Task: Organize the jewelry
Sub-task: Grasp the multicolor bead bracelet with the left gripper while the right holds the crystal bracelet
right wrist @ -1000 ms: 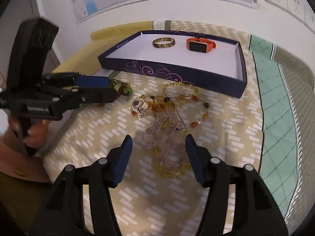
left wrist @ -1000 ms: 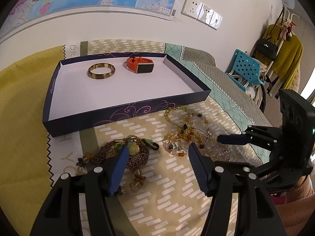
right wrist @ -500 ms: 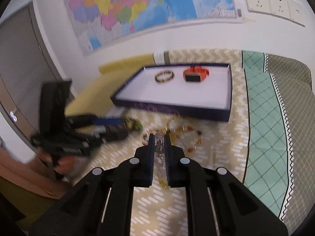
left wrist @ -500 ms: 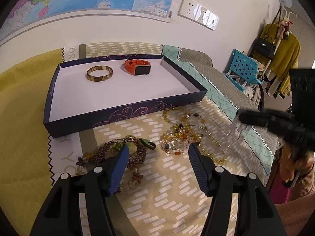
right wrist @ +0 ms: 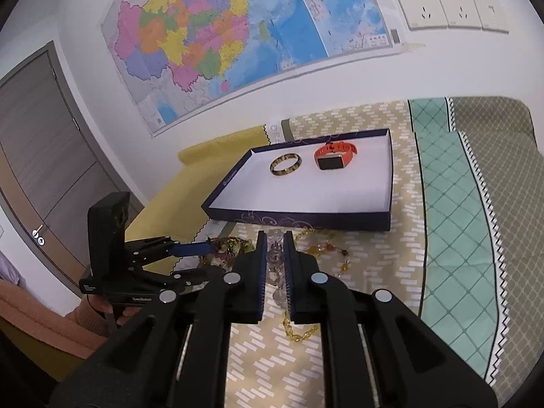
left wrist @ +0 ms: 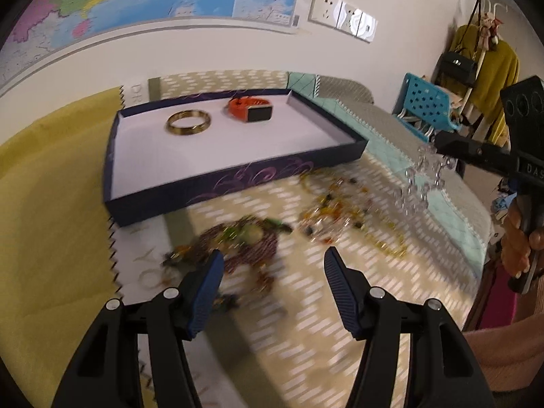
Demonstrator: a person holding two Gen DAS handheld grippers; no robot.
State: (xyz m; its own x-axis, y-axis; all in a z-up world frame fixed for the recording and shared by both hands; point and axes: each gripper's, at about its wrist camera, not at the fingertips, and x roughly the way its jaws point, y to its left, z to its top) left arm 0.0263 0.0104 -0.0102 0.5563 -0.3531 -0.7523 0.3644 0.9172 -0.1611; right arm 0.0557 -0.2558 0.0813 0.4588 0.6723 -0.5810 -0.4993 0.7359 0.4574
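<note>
My right gripper is shut on a clear bead bracelet, held in the air right of the navy tray; the bracelet shows between the jaws in the right wrist view. The tray holds a gold bangle and an orange watch. My left gripper is open and empty above a purple bead necklace. Amber bead strands lie on the cloth to its right.
The tray sits on a patterned cloth near the wall, with yellow cloth to the left and teal quilt to the right. A blue chair and hanging clothes stand at far right.
My right gripper closed on the clear bead bracelet and lifted it off the cloth, up and toward the tray. My left gripper stayed open and drew back a little.
</note>
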